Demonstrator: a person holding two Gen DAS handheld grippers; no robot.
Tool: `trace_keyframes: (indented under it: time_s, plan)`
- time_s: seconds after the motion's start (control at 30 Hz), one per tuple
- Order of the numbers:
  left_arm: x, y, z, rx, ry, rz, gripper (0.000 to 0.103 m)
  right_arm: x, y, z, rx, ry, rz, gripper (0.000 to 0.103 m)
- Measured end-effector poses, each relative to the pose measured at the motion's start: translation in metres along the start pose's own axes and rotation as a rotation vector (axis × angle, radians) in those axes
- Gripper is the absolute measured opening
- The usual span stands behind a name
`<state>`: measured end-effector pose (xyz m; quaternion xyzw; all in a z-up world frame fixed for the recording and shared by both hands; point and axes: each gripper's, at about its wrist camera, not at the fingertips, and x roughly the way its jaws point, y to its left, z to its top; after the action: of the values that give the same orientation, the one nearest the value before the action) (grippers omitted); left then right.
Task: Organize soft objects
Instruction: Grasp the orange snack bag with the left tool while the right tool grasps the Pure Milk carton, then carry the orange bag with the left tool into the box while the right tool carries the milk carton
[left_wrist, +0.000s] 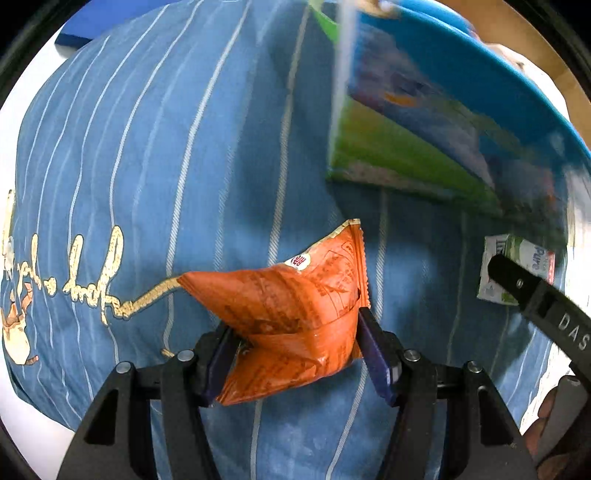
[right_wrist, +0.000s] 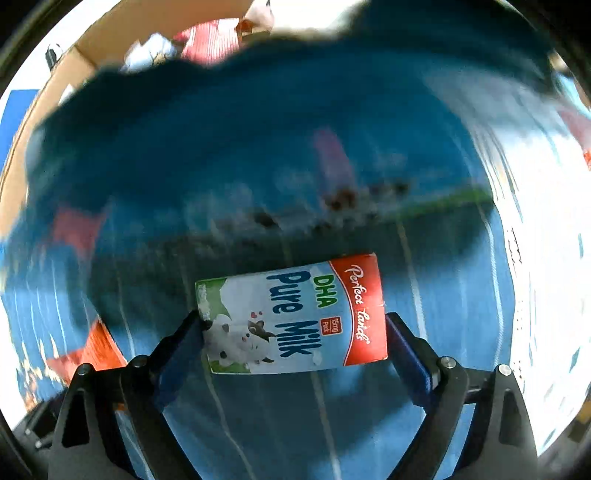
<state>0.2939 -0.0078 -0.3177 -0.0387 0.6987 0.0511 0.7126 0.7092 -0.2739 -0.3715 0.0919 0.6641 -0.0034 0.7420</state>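
My left gripper (left_wrist: 295, 350) is shut on an orange snack packet (left_wrist: 291, 314) and holds it above a blue striped pillow (left_wrist: 166, 147). My right gripper (right_wrist: 293, 338) is shut on a milk carton (right_wrist: 291, 314) labelled "Pure Milk", held over the same blue striped fabric (right_wrist: 369, 424). In the left wrist view the carton (left_wrist: 517, 273) shows at the right, with a black finger of the right gripper (left_wrist: 524, 288) in front of it. The orange packet's edge (right_wrist: 92, 350) shows at the lower left of the right wrist view.
A blue basin (left_wrist: 480, 74) holding a green and blue package (left_wrist: 406, 147) lies at the upper right of the pillow. A blurred dark blue shape (right_wrist: 258, 129) fills the upper right wrist view. A cardboard box (right_wrist: 66, 66) stands beyond it. White surface (left_wrist: 33, 74) surrounds the pillow.
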Motion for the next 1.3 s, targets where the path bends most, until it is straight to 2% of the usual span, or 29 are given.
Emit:
trace_keyframes:
  time_s: [0.13,0.37,0.5,0.57,0.63,0.73,0.8,0.83,1.03,1.13,1.3]
  plan:
    - [0.001,-0.016,-0.016,0.045,0.01,-0.003,0.06,-0.001,-0.022,-0.019,-0.004,0.091,-0.002,0.095]
    - [0.001,-0.06,-0.059,0.141,0.058,-0.057,0.06,-0.004,-0.073,-0.062,0.0,0.232,-0.042,0.095]
    - [0.009,-0.083,-0.076,0.169,0.09,-0.075,0.06,-0.001,-0.075,-0.061,0.023,0.247,-0.022,0.095]
    - [0.016,-0.09,-0.081,0.172,0.096,-0.072,0.061,0.003,-0.067,-0.055,0.009,0.257,-0.049,0.095]
    - [0.016,-0.093,-0.079,0.179,0.091,-0.066,0.061,0.006,-0.079,-0.056,-0.011,0.267,-0.074,0.094]
    - [0.016,-0.093,-0.078,0.172,0.095,-0.08,0.061,0.019,-0.064,-0.049,-0.013,0.278,-0.087,0.093]
    - [0.013,-0.089,-0.075,0.163,0.096,-0.089,0.061,0.022,-0.053,-0.047,-0.01,0.277,-0.089,0.093]
    - [0.013,-0.073,-0.074,0.163,0.095,-0.092,0.061,0.022,-0.051,-0.045,-0.01,0.277,-0.089,0.093]
    - [0.006,-0.057,-0.06,0.154,0.097,-0.106,0.06,0.024,-0.057,-0.054,-0.023,0.274,-0.086,0.092]
    - [0.003,-0.049,-0.058,0.15,0.089,-0.11,0.06,0.01,-0.073,-0.065,-0.046,0.263,-0.072,0.092]
    - [-0.035,-0.037,-0.047,0.133,0.012,-0.133,0.06,-0.027,-0.054,-0.067,-0.09,0.2,-0.032,0.092]
